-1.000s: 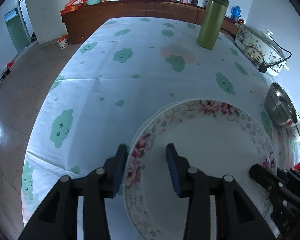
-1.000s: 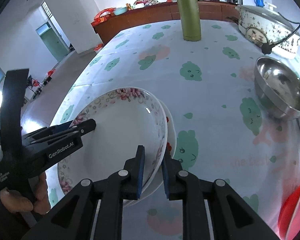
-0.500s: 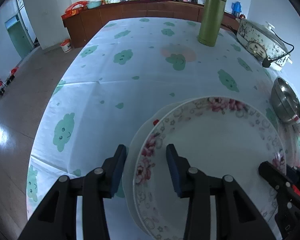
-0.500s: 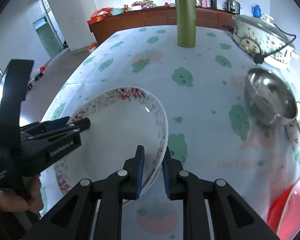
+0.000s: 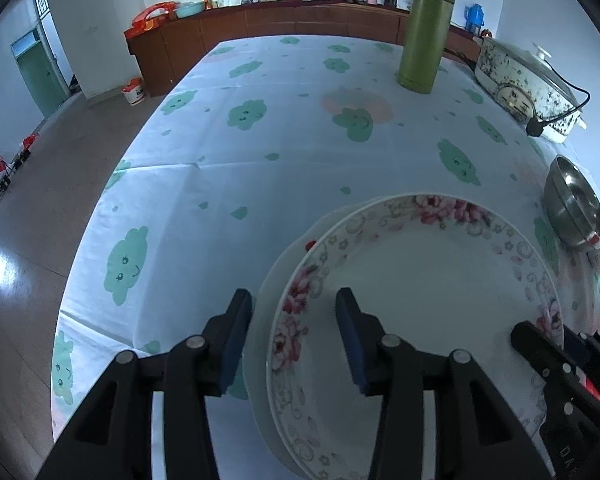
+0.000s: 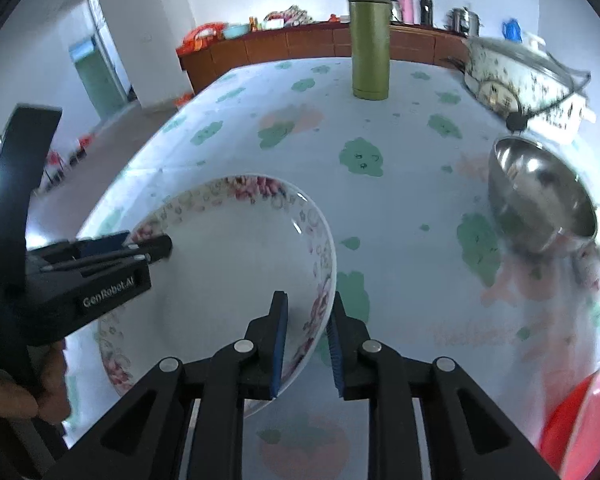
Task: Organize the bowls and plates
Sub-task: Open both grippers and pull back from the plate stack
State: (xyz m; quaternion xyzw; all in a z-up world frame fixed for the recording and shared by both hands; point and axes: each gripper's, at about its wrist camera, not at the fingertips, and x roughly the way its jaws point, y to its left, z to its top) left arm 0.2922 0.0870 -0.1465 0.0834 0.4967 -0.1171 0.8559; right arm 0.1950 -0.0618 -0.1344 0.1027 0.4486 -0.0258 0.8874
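A white plate with a pink floral rim (image 5: pixel 428 280) (image 6: pixel 236 272) lies stacked on a plain white plate (image 5: pixel 266 280) on the cloud-print tablecloth. My left gripper (image 5: pixel 292 294) straddles the near-left rims of both plates. Its jaws are opening and the pads stand clear of the rims. My right gripper (image 6: pixel 308 296) straddles the floral plate's right rim, its jaws also opening with a gap at each pad. Each gripper shows in the other's view: the right gripper (image 5: pixel 540 340) and the left gripper (image 6: pixel 156 246), held by a hand.
A steel bowl (image 6: pixel 540 196) sits to the right of the plates, with a red bowl (image 6: pixel 580 420) at the near right. A green flask (image 5: pixel 424 36) and a speckled electric cooker (image 5: pixel 528 84) stand farther back. The table's left edge (image 5: pixel 100 200) drops to the floor.
The floral plate has come down and now sits centred on the plain plate. Both grippers' jaws have widened a little off the rims.
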